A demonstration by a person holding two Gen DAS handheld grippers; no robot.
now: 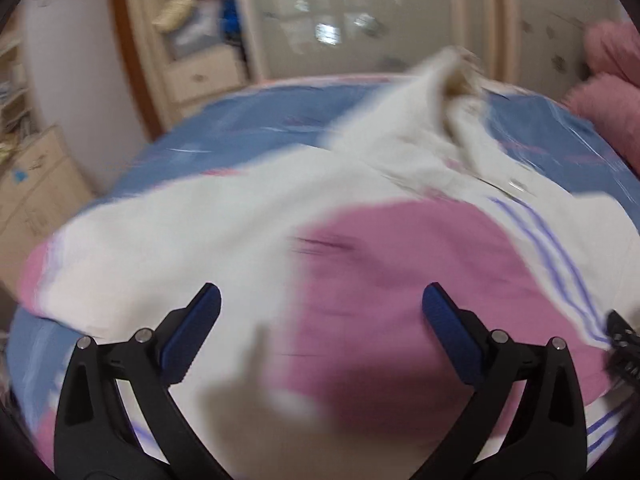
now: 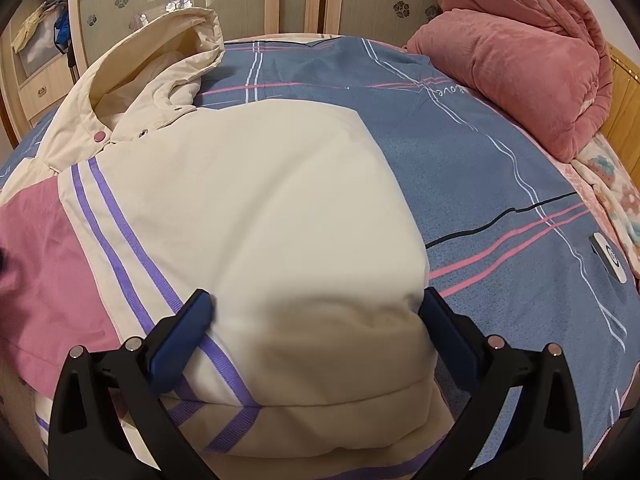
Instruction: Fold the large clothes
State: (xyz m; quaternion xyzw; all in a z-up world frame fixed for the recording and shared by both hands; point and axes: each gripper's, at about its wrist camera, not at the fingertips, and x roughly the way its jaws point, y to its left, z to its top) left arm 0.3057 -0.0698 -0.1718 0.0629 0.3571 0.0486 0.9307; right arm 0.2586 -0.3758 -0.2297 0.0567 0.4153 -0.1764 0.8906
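Roughly midway, judging by the lay — hooded jacket [image 2: 248, 208] spread on the bed [image 2: 500, 184], one cream side seemingly folded over the pink front; hood and hem not yet folded. Left gripper [image 1: 320, 312] wide, empty — view blurred. Right gripper [image 2: 316, 316] wide, straddling the fold.

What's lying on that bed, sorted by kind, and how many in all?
Jackets: 1, the cream and pink hooded jacket spread flat on the bed.
Quilts: 1, the pink quilt rolled at the head end.
Remotes: 1, a small white remote near the right edge.
Total: 3
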